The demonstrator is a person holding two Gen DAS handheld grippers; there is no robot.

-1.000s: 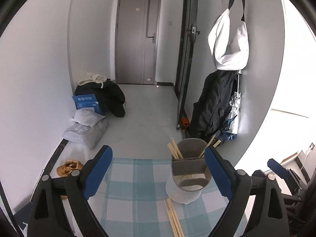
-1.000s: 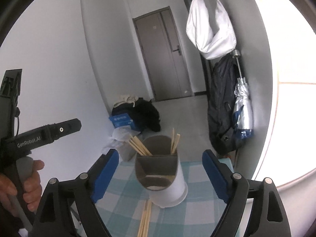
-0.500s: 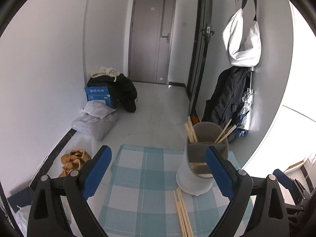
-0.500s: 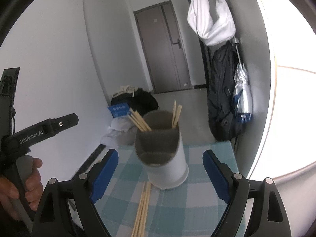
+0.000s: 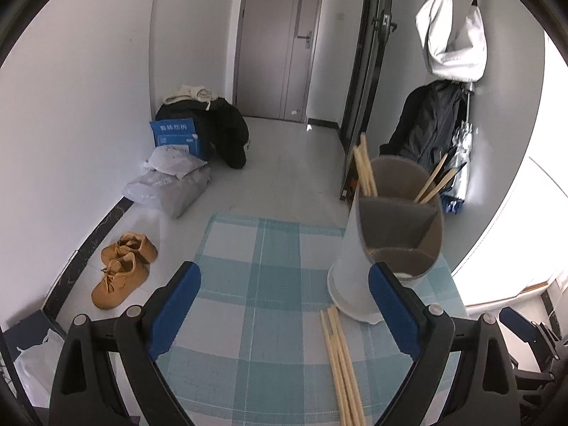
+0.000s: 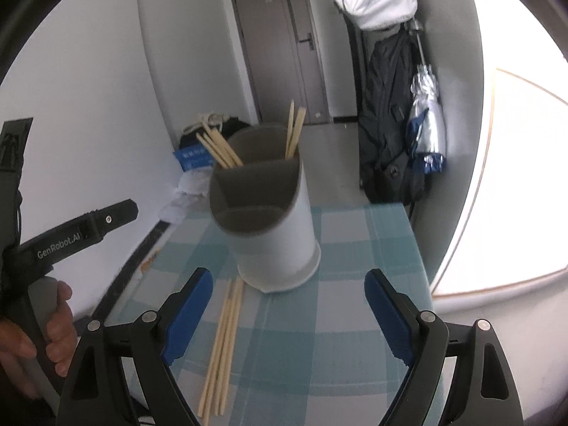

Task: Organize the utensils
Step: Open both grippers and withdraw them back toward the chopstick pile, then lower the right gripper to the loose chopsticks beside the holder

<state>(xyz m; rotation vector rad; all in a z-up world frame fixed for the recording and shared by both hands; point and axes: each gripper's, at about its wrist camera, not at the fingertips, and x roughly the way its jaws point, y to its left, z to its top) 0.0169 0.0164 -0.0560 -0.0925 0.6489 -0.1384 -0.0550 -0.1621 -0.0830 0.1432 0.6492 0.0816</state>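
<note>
A white utensil holder (image 5: 387, 248) (image 6: 273, 227) with grey inner compartments stands upright on a blue-checked tablecloth (image 5: 269, 284) (image 6: 340, 305). Chopsticks stick up from two of its back compartments. Several loose wooden chopsticks (image 5: 342, 365) (image 6: 223, 340) lie on the cloth just in front of it. My left gripper (image 5: 284, 294) hovers open over the cloth, with the holder beside its right finger. My right gripper (image 6: 287, 298) also stands open, with the holder ahead of its fingertips and the loose chopsticks by its left finger. Neither holds anything.
The small table ends close behind and right of the holder. On the floor beyond lie tan shoes (image 5: 122, 269), bags and a blue box (image 5: 177, 135). Coats and an umbrella (image 6: 426, 124) hang at right. A hand (image 6: 39, 333) grips the left tool's handle.
Both grippers have come down and tilted toward the table, so the holder and the loose chopsticks look nearer and more of the cloth shows. Both stayed open.
</note>
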